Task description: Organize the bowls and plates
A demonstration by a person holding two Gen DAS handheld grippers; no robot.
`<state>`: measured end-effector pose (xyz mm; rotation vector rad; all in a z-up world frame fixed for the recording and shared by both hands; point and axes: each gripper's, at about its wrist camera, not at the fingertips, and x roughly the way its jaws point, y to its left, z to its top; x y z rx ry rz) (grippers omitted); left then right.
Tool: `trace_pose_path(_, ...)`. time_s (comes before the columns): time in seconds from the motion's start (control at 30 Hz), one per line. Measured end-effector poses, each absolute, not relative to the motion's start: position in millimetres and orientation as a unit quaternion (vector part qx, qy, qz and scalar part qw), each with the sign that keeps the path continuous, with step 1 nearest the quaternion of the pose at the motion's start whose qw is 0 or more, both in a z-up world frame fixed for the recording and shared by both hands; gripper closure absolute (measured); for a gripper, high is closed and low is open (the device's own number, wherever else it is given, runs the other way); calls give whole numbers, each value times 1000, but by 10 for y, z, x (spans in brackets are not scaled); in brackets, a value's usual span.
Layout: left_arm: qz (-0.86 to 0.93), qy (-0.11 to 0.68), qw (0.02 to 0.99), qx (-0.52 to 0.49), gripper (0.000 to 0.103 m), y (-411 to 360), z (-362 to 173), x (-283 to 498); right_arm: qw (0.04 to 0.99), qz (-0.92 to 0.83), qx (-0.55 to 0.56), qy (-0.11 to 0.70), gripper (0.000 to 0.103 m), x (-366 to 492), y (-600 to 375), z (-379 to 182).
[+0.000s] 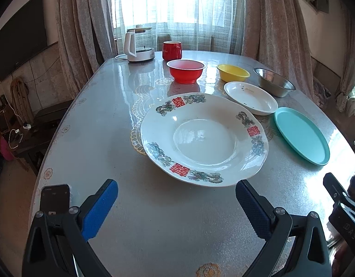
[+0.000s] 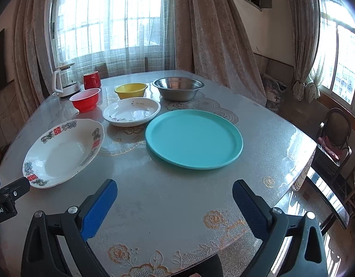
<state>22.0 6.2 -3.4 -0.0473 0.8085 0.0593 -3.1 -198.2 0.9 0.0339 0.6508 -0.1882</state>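
A large white patterned plate (image 1: 204, 138) (image 2: 62, 152) lies on the table just ahead of my open, empty left gripper (image 1: 176, 192). A teal flat plate (image 2: 193, 138) (image 1: 300, 135) lies ahead of my open, empty right gripper (image 2: 175, 192). Behind them are a small white dish (image 2: 131, 112) (image 1: 250, 97), a red bowl (image 2: 85, 99) (image 1: 185, 71), a yellow bowl (image 2: 131, 90) (image 1: 232, 72) and a steel bowl (image 2: 178, 88) (image 1: 274, 85). All stand apart on the table.
A white kettle (image 1: 137, 43) and a red mug (image 1: 172, 50) stand at the table's far edge. A phone (image 1: 54, 199) lies at the near left edge. A chair (image 2: 334, 138) stands right of the glossy table (image 2: 168, 207). Curtains hang behind.
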Motion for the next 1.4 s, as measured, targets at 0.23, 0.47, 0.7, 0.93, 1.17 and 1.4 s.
trace_pose_path(0.23,32,383,923,-22,0,65,-8,240,943,-89,46,319,4,-22,-2066,16)
trace_pose_path(0.47,35,391,920,-23,0,81,-22,299,945,-80,46,313,4,-13,-2058,7)
trace_pose_path(0.7,15,388,920,-44,0,166,-26,379,951,-40,48,303,4,43,-2016,16)
trace_pose_path(0.93,22,410,910,-65,0,366,-69,605,954,83,67,280,3,234,-1959,71)
trace_pose_path(1.17,9,415,897,-151,2,678,-156,849,941,101,60,317,3,526,-1787,-2)
trace_pose_path(1.4,5,412,897,-158,3,727,-205,1033,926,115,86,349,15,814,-1702,-82)
